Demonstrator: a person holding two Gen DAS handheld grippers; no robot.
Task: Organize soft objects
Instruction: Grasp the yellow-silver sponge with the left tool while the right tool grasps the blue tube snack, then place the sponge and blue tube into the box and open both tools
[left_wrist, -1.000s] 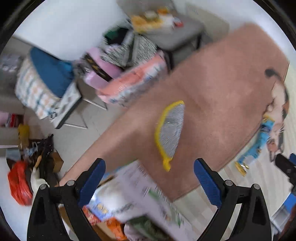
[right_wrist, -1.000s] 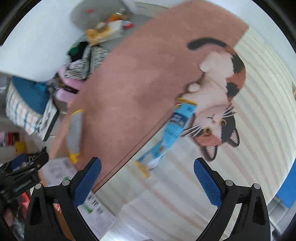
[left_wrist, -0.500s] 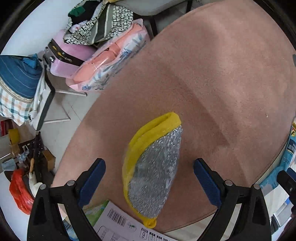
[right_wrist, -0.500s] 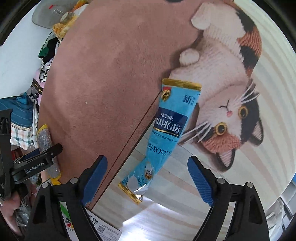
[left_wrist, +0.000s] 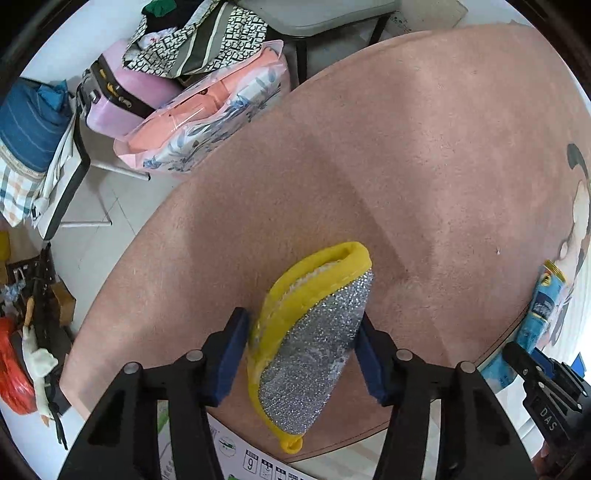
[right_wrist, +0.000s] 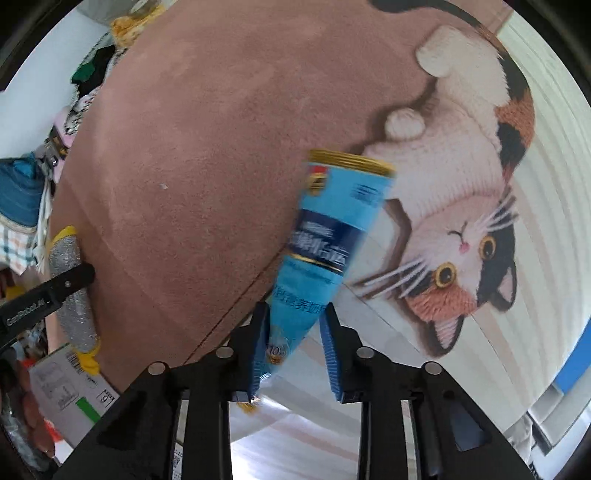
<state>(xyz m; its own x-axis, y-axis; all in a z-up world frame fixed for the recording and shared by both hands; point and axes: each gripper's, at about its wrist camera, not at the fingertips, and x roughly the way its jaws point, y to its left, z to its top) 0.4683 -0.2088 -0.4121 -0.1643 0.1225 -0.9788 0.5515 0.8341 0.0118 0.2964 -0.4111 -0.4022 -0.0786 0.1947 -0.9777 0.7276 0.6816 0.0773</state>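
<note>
Left wrist view: my left hand-held gripper (left_wrist: 301, 356) is closing on the squashy yellow scrubber (left_wrist: 314, 343) lying on the pink mat (left_wrist: 406, 147). My right hand-held gripper (right_wrist: 293, 339) is closing on the light, slippery blue packet (right_wrist: 328, 236); I pinch its thin bottom end.

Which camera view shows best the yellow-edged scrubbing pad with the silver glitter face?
The left wrist view. There the yellow-edged silver scrubbing pad fills the centre, between the closing jaws of the left gripper, on the pink rug. The right wrist view shows it only small at the left edge, partly hidden by a black finger.
</note>
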